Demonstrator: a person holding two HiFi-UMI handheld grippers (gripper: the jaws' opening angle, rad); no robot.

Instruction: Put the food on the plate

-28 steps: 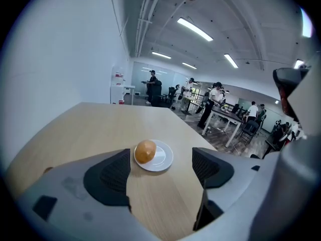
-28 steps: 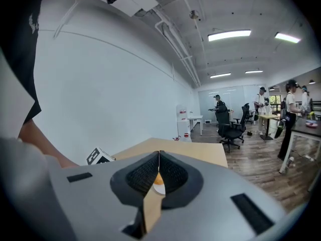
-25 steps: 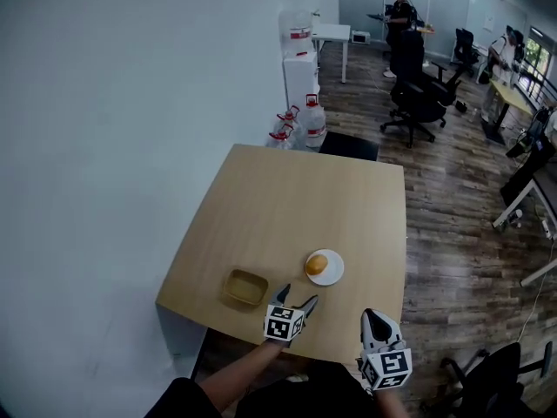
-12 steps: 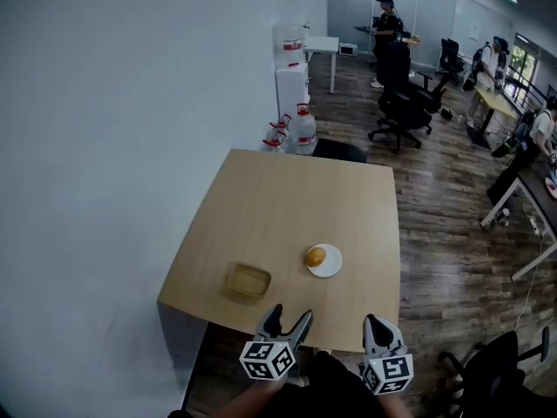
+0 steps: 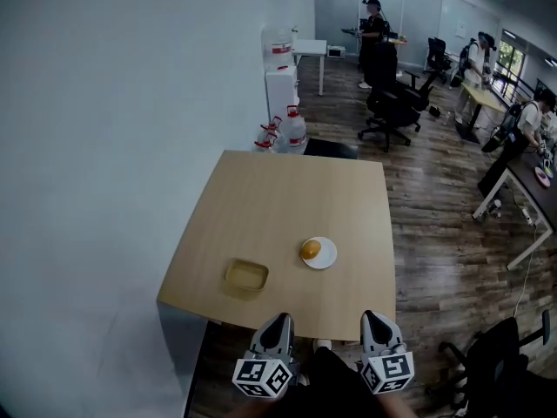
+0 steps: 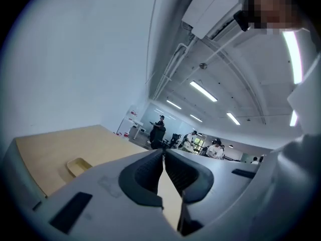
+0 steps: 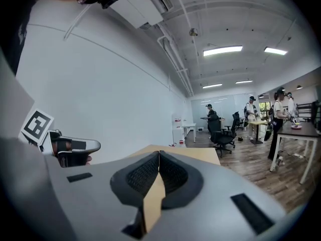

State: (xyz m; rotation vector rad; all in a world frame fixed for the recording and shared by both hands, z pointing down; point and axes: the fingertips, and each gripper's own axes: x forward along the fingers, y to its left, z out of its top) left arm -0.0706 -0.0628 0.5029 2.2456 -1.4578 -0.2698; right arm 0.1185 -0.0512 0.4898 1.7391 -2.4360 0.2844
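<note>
One piece of food to note: round, smooth, golden-orange, with a soft shine on top. Sits on the left part of a small white round plate, leaving a bare crescent at the right. Cannot tell bun from fruit at this size. Rests with the plate on a pale wooden table, toward the near right of the top.

Left of the plate and well apart from it, a shallow tan rectangular tray with rounded corners. Shows only its own bare floor. Appears again in the left gripper view, low at the left.

At the table's near edge, left gripper closing right down, pads meeting tip to tip with nothing between. Right gripper beside it to the right, likewise pinched narrow, pads pressed together, holding nothing. Both well apart from plate and tray.

Far past the table: water bottles, black office chairs, a standing person.
</note>
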